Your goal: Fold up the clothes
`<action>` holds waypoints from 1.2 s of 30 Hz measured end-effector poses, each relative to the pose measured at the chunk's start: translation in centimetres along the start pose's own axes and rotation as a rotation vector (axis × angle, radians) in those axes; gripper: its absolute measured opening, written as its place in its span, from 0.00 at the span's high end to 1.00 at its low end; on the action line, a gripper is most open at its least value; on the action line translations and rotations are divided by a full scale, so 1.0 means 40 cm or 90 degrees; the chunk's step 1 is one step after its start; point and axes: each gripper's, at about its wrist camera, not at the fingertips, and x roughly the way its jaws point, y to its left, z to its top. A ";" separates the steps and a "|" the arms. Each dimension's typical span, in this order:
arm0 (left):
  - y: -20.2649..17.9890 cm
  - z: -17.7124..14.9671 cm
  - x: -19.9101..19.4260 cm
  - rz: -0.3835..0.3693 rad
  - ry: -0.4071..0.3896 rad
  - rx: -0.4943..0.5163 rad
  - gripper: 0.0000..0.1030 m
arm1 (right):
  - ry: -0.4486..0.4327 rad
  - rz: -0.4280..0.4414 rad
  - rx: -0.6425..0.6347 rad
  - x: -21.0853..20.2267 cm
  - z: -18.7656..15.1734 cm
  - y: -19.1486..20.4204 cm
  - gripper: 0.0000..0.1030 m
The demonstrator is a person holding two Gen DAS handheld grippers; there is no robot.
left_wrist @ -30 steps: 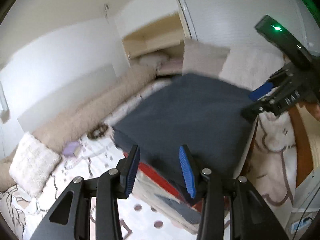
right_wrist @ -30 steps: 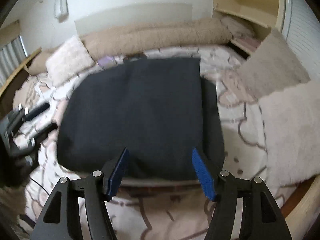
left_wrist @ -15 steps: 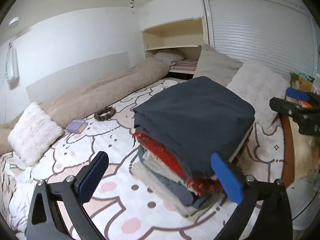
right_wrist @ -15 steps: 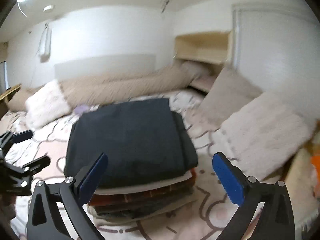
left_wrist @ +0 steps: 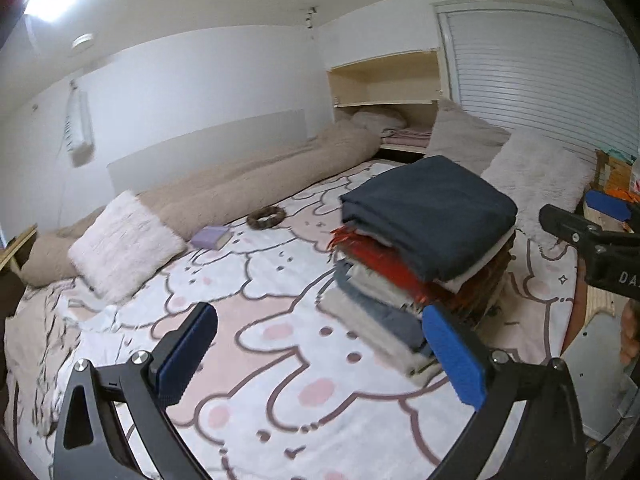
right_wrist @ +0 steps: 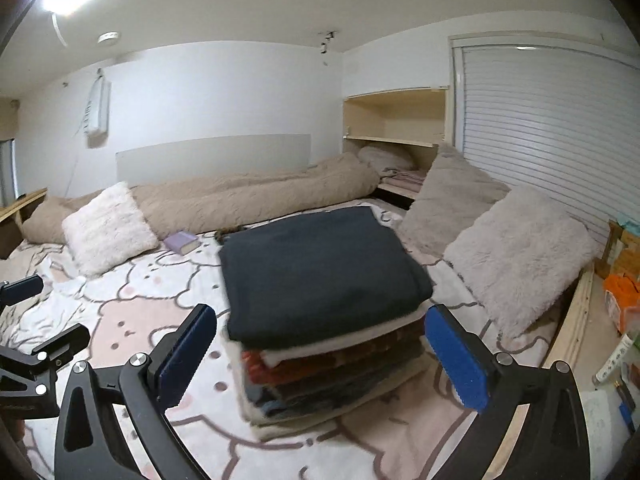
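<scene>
A fluffy white pillow (right_wrist: 520,256) and small lilac book (right_wrist: 182,241) flank the stack of folded clothes (right_wrist: 324,312) on the bed. Both the left gripper (left_wrist: 320,356) and the right gripper (right_wrist: 320,356) hang released and empty, short of it.

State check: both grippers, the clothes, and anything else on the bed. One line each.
left gripper: open, nothing between the jaws
right gripper: open, nothing between the jaws
dark blue garment: folded, top of the stack
stack of clothes: folded, piled on the bed sheet, edges uneven
purple book: closed, lying flat
shutter: closed
</scene>
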 end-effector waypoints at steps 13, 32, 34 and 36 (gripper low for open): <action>0.113 -0.111 -0.147 0.054 -0.003 -0.046 0.00 | -0.005 0.002 -0.044 -0.148 -0.058 0.107 0.00; 0.149 -0.188 -0.227 0.082 0.000 -0.092 0.00 | -0.002 0.003 -0.063 -0.221 -0.107 0.139 0.00; 0.151 -0.192 -0.229 0.083 0.002 -0.094 0.00 | -0.001 0.002 -0.064 -0.221 -0.108 0.140 0.00; 0.151 -0.193 -0.228 0.084 0.004 -0.093 0.00 | 0.000 0.004 -0.064 -0.221 -0.109 0.138 0.00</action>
